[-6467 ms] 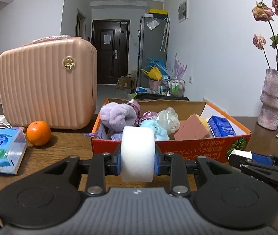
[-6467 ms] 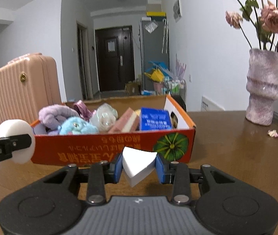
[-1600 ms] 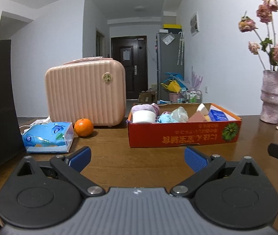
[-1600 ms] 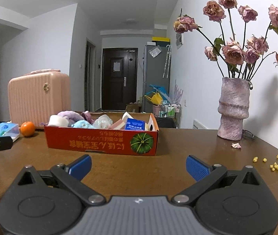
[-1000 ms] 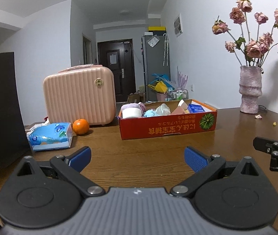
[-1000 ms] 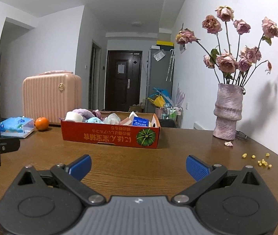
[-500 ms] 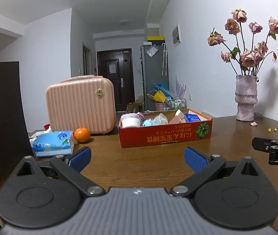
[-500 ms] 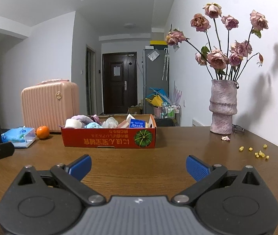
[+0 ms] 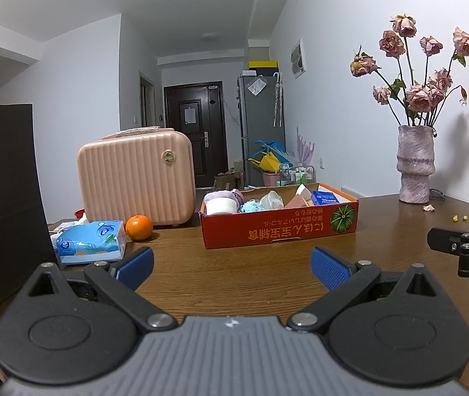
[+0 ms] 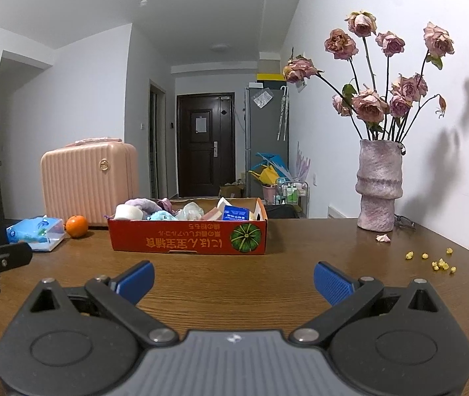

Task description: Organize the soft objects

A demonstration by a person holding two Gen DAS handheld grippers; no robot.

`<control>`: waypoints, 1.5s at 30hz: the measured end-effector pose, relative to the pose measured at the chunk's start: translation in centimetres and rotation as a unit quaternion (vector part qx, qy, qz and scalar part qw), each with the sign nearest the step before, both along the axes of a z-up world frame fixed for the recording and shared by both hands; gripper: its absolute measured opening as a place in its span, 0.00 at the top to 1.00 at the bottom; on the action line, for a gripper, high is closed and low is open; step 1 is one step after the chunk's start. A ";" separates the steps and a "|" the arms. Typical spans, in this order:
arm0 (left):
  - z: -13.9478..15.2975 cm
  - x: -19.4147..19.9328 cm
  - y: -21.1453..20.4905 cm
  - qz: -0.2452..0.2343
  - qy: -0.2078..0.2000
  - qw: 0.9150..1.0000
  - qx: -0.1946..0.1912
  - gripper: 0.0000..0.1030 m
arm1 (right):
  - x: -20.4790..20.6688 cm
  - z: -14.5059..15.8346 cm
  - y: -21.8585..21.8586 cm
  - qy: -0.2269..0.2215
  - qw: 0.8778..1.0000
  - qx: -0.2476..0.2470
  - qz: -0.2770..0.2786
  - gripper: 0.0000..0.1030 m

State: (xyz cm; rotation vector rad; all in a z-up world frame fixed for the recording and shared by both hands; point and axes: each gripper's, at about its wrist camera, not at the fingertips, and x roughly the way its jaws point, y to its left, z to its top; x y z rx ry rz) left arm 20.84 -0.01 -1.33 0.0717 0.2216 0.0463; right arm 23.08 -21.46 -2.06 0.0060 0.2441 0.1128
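While the wooden table (image 10: 284, 283) spreads wide and bare in front of the red cardboard box (image 10: 188, 236), that box serves as the landmark: it sits well back from the near edge, its long printed side facing both cameras. To the left of the box stands a pink ribbed case (image 9: 137, 178), upright and just beside the box's left end, and further left again a black paper bag (image 9: 1, 198) rises at the table's left border. To the right of the box, well apart from it, a mottled vase (image 10: 379, 186) holds dried roses close to the wall. Inside the box lie the soft things: a white sponge roll (image 9: 220, 205) at the left end, a lilac plush piece (image 9: 219, 195) behind it, a light-blue fluffy item (image 9: 251, 205), a crinkled clear bag (image 9: 271, 200), a pink sponge block (image 9: 295, 201) and a blue packet (image 9: 324, 197) toward the right end. Left of the box, a blue tissue pack (image 9: 90, 242) lies near an orange (image 9: 139, 227). Nearer than the box, the left gripper (image 9: 231, 265) and the right gripper (image 10: 233, 280) hover over open wood, each with blue pads spread wide and nothing between them. Right of the box, a fallen petal (image 10: 383, 238) and yellow crumbs (image 10: 439, 262) dot the surface.
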 end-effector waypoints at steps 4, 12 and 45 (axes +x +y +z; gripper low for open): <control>0.0 0.0 0.0 0.000 0.000 1.000 0.000 0.00 | 0.0 0.0 0.0 0.000 1.000 0.000 0.000 0.00; -0.1 0.0 -0.1 -0.001 0.001 1.000 0.002 0.00 | 0.0 0.0 0.0 0.000 1.000 0.000 0.000 0.00; -0.3 0.1 0.0 -0.021 0.001 1.000 -0.007 0.00 | 0.0 0.1 0.0 -0.002 1.000 -0.002 -0.001 0.00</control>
